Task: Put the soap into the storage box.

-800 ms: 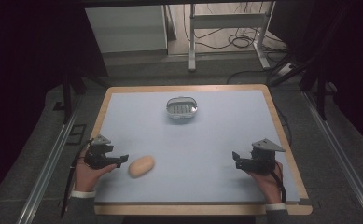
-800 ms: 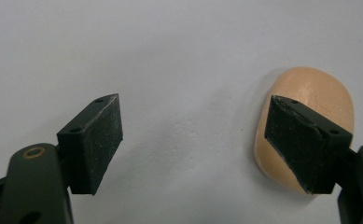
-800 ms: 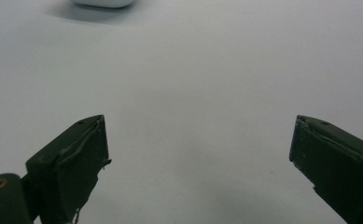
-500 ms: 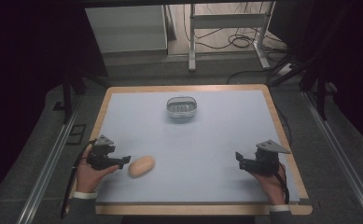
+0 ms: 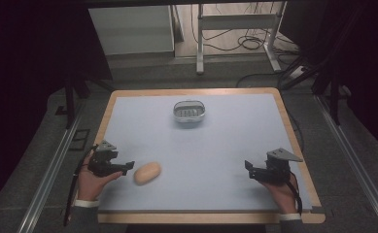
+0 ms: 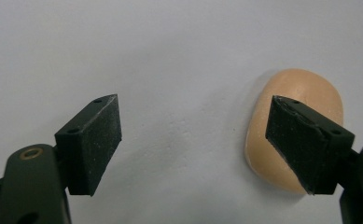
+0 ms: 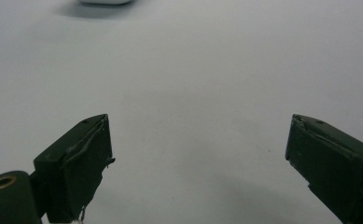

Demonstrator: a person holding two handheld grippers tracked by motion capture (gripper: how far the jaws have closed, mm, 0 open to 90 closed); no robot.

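A tan, potato-shaped object point(image 5: 147, 173) lies on the pale blue table point(image 5: 215, 145) near its front left; the left gripper point(image 5: 126, 166) rests just beside it, jaws spread wide, and the left gripper view shows the object point(image 6: 300, 93) partly behind one jaw, not between the two. The right gripper point(image 5: 248, 166) sits well apart at the front right, jaws also gaping over bare table in its own view; from above, a small metal basket point(image 5: 189, 111) stands near the far edge.
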